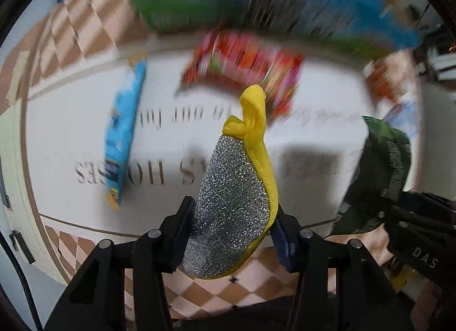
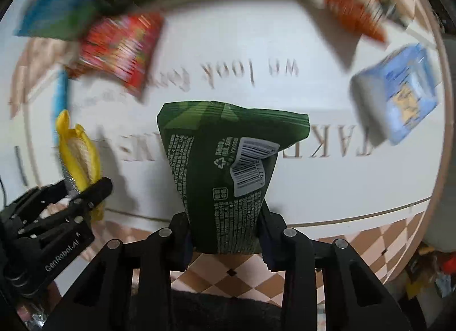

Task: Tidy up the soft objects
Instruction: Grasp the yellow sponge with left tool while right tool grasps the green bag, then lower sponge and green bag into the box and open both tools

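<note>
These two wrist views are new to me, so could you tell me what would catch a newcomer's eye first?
In the left wrist view, the left gripper clamps a yellow scrubber with a glittery silver face, held upright at centre. In the right wrist view, the right gripper pinches a dark green snack bag with its barcode label facing the camera. Behind both lies a white mat with printed lettering, scattered with blurred bright packets, such as a red one at upper left.

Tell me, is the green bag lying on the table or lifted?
Lifted. The right gripper is shut on the lower end of the green bag, which stands up from the fingers above the table.
</note>
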`<state>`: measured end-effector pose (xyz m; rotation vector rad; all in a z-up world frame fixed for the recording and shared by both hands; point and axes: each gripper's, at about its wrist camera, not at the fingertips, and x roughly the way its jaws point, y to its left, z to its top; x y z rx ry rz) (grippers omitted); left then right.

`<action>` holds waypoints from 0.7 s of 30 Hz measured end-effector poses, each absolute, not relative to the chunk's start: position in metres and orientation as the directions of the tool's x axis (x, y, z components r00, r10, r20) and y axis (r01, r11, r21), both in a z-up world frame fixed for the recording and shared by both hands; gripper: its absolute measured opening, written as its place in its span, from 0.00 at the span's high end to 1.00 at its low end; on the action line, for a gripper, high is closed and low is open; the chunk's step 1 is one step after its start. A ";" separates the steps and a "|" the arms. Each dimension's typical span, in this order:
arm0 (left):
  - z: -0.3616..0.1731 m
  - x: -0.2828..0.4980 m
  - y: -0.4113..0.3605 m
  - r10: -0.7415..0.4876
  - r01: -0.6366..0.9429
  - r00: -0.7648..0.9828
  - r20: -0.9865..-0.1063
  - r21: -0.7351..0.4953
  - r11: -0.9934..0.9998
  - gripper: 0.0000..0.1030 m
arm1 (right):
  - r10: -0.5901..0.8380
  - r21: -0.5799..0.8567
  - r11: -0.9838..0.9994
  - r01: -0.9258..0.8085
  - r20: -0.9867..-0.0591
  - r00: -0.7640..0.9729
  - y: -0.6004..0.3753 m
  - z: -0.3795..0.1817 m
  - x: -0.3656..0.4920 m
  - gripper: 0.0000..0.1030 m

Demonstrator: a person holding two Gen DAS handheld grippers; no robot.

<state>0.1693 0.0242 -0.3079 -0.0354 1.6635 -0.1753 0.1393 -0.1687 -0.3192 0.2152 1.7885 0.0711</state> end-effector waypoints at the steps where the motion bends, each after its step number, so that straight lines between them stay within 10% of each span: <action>1: -0.289 0.175 0.028 -0.152 0.075 -0.071 -0.986 -0.157 0.985 0.54 | 0.196 0.181 0.979 0.095 -0.963 -0.184 -0.170 -0.302 0.143 0.63; 10: -0.212 0.301 0.012 -0.226 0.054 0.041 -0.973 -0.223 0.973 0.54 | 0.219 0.219 0.975 -0.026 -0.975 0.040 -0.176 -0.165 0.242 0.63; 21: -0.277 0.438 -0.001 -0.231 -0.101 -0.148 -0.962 -0.218 0.971 0.53 | 0.204 0.191 0.962 0.193 -0.978 -0.049 -0.183 -0.224 0.393 0.63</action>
